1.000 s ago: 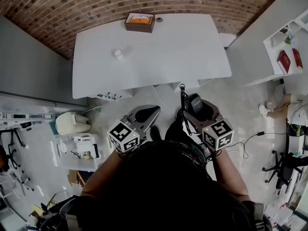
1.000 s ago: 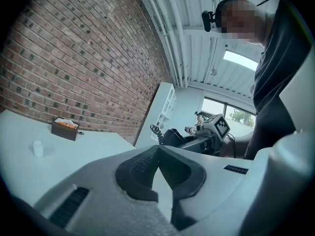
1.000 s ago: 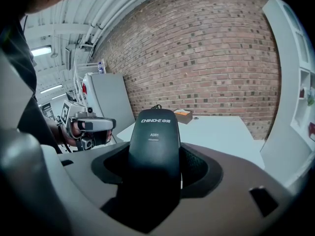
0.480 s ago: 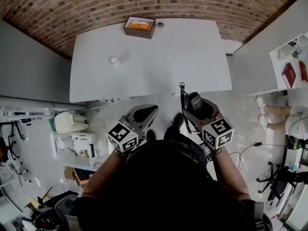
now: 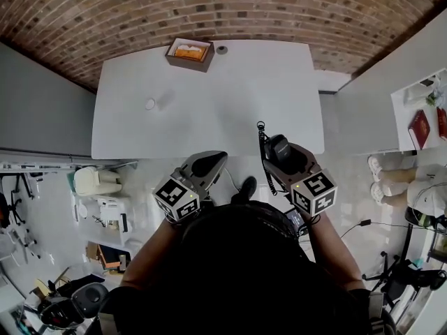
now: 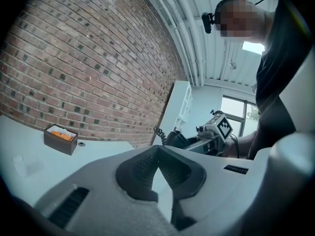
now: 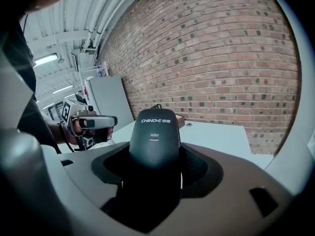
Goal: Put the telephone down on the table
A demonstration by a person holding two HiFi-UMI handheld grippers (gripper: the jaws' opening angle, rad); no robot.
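Telephone (image 7: pixel 154 136) clamped in our right gripper (image 5: pixel 279 151), we hold it up at the near right edge of the white table (image 5: pixel 209 103); our left gripper (image 5: pixel 209 163), jaws together and empty, hangs nearby.

The left gripper (image 6: pixel 158 154) has its jaws closed tip to tip, with nothing between them. A white table (image 6: pixel 34 156) lies ahead, and a brown box (image 6: pixel 60 139) sits on it by the brick wall (image 6: pixel 88 58). To the right, the right gripper (image 6: pixel 189 141) holds a dark telephone (image 6: pixel 176 138).
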